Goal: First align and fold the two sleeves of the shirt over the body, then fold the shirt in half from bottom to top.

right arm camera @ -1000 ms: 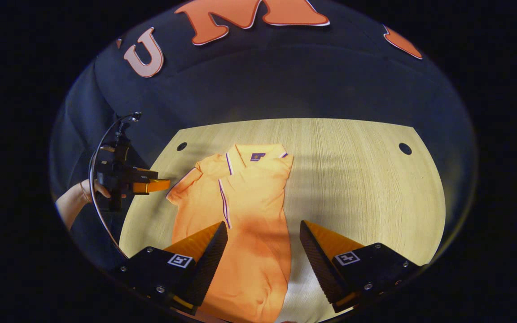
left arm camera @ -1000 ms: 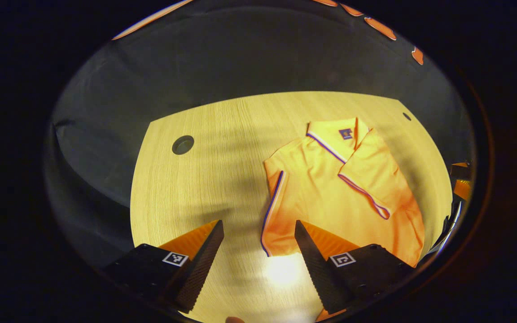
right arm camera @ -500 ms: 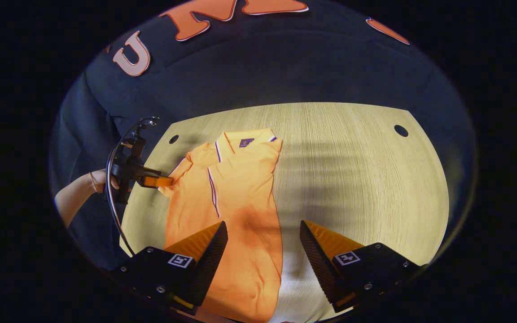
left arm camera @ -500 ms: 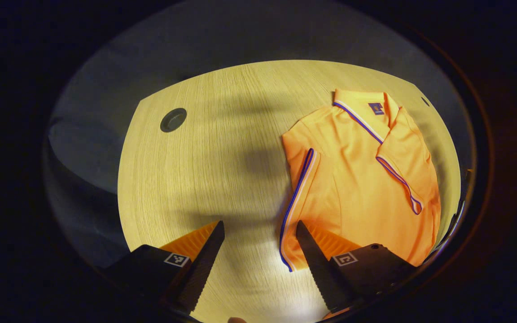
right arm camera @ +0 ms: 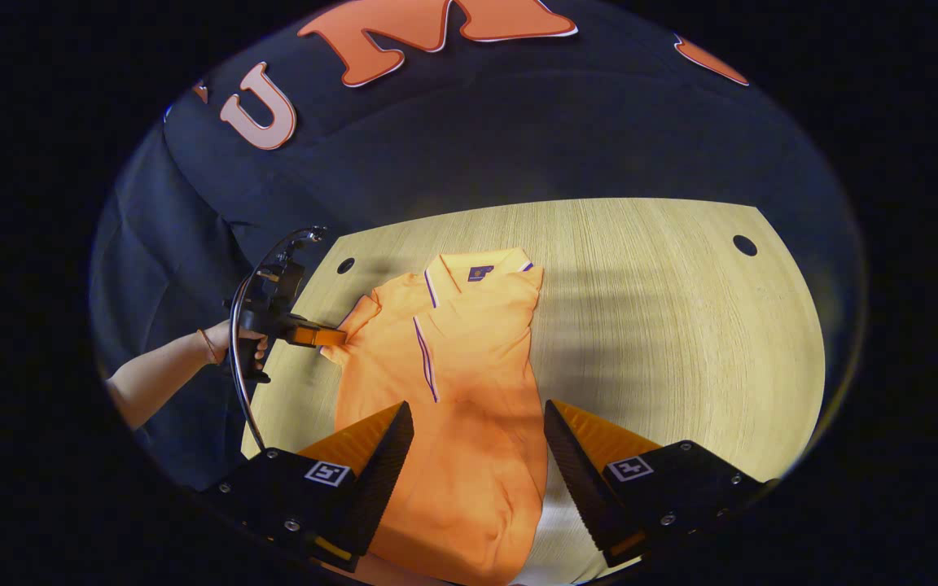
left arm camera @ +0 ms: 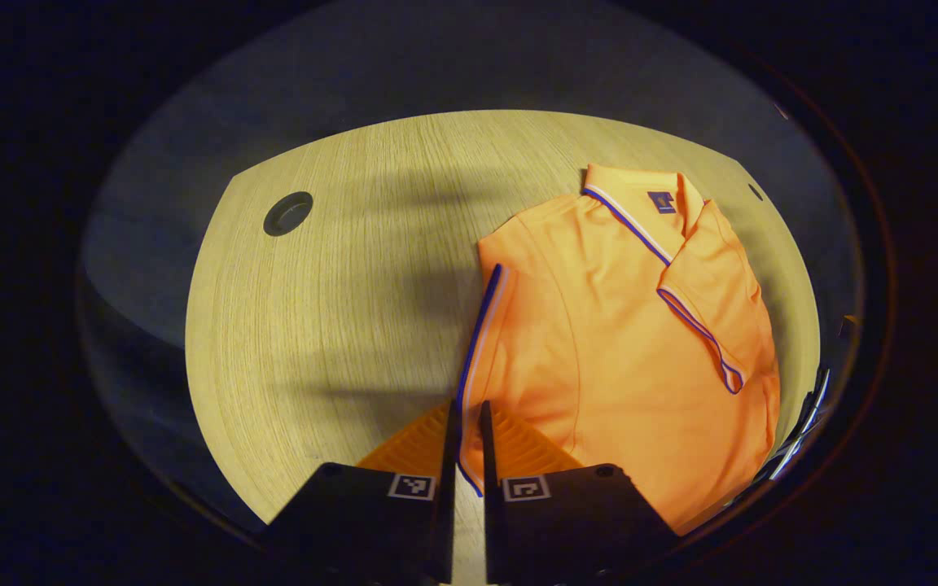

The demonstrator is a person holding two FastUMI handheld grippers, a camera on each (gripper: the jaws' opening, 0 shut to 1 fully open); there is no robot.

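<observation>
An orange polo shirt (left arm camera: 624,342) with blue-white trim lies flat on the wooden table (left arm camera: 339,309), collar at the far end. One sleeve (left arm camera: 713,301) is folded over the body. The other sleeve (left arm camera: 510,358) lies spread out to the side, and my left gripper (left arm camera: 466,431) is shut on its striped cuff edge. In the right gripper view the left gripper (right arm camera: 330,338) pinches that sleeve at the left side of the shirt (right arm camera: 461,382). My right gripper (right arm camera: 477,439) stands open above the shirt's lower body, holding nothing.
The table has round cable holes (left arm camera: 288,213) (right arm camera: 745,244) (right arm camera: 345,265) near its far corners. A person's hand (right arm camera: 233,346) and forearm hold the left gripper at the table's left edge. Bare wood (right arm camera: 681,325) lies to the right of the shirt.
My left gripper has moved in on the spread sleeve and shut on its cuff edge. The right gripper has stayed open over the shirt's lower part.
</observation>
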